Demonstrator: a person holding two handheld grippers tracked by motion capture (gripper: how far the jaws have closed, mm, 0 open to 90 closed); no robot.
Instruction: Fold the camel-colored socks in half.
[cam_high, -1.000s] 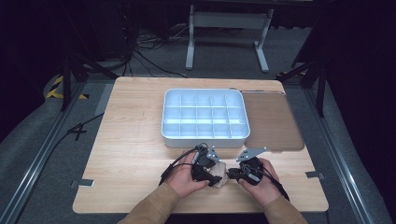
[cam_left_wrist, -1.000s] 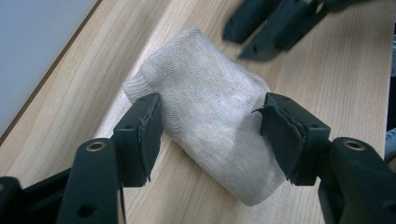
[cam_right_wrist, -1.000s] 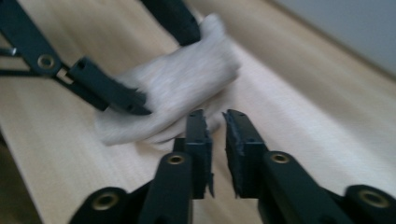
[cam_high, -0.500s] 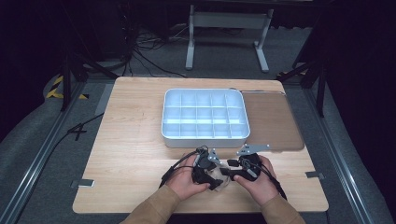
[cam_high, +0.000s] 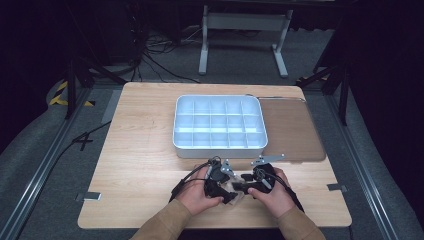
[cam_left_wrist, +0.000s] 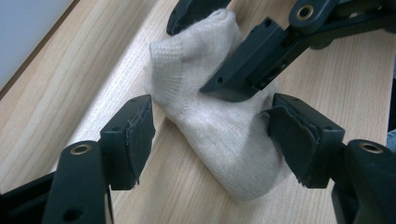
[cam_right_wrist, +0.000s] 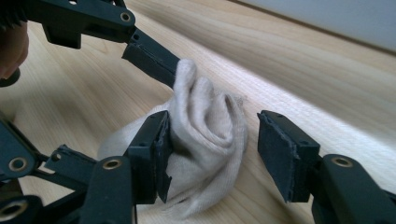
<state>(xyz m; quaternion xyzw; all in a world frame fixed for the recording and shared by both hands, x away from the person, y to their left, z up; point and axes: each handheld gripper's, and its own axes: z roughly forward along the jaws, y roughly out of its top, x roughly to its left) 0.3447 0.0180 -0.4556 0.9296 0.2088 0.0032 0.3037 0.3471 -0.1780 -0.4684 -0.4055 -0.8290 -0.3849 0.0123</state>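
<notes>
1. A beige sock (cam_left_wrist: 219, 126) lies bunched on the wooden table (cam_high: 135, 165), near its front edge, in front of the white compartment tray (cam_high: 218, 125).
2. The left gripper (cam_left_wrist: 210, 133) straddles the sock, jaws wide apart after just opening; one pad touches the fabric, the other stands clear.
3. The right gripper (cam_right_wrist: 212, 154) meets it from the opposite side, jaws likewise just opened and apart: one pad rests against the folds, the other stands off them.
4. A translucent brown lid (cam_high: 292, 130) lies beside the tray.
</notes>
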